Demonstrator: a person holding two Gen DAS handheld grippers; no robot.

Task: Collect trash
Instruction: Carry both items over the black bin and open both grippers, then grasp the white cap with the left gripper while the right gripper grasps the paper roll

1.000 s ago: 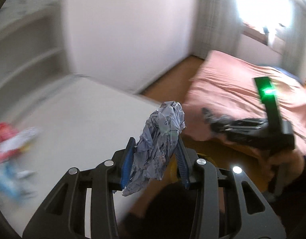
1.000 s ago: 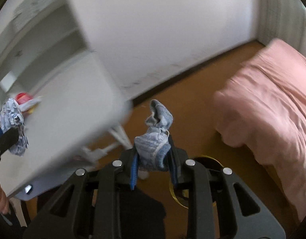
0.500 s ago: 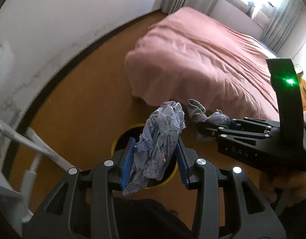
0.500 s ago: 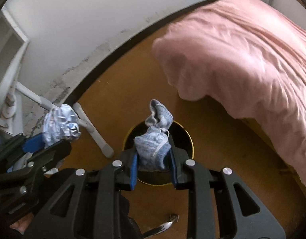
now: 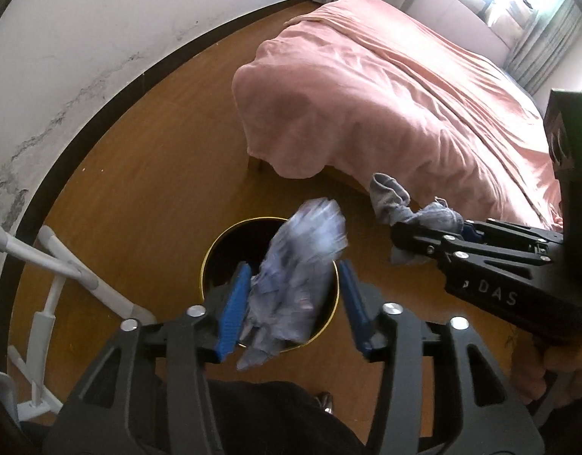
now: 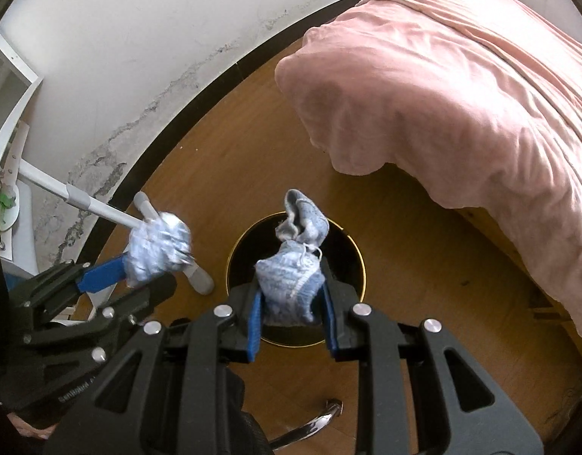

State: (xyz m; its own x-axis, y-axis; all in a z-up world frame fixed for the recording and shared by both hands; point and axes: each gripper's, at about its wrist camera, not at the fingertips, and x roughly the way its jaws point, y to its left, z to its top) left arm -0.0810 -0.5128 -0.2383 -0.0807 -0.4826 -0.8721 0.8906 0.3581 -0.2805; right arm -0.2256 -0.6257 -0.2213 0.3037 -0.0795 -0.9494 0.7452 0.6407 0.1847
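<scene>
The left gripper (image 5: pixel 294 299) points steeply down over a round black bin with a gold rim (image 5: pixel 211 250) standing on the wooden floor (image 5: pixel 147 174). Its jaws have just been opening, and now stand clearly apart, with a gap between the right blue pad and the crumpled paper wad (image 5: pixel 298 265); the wad lies between the pads, blurred, close against the left one, its long axis running up and away from the camera over the bin's mouth. What the bin holds cannot be made out; its inside is dark.

The right gripper (image 6: pixel 293 303) also points down at the same bin (image 6: pixel 351 242), its jaws drawn in tight on a bluish-grey knitted sock (image 6: pixel 291 280). The sock is pinched at its lower bunch and stands up out of the pads, the free end folded over at the top, above the bin's opening.

In the right wrist view the left gripper (image 6: pixel 139 276) sits just left of the bin, the paper wad (image 6: pixel 156 246) at its tip. White tubular furniture legs (image 6: pixel 101 208) stand near the wall, and a bed under a pink cover (image 6: pixel 461 87) lies beyond the bin.
</scene>
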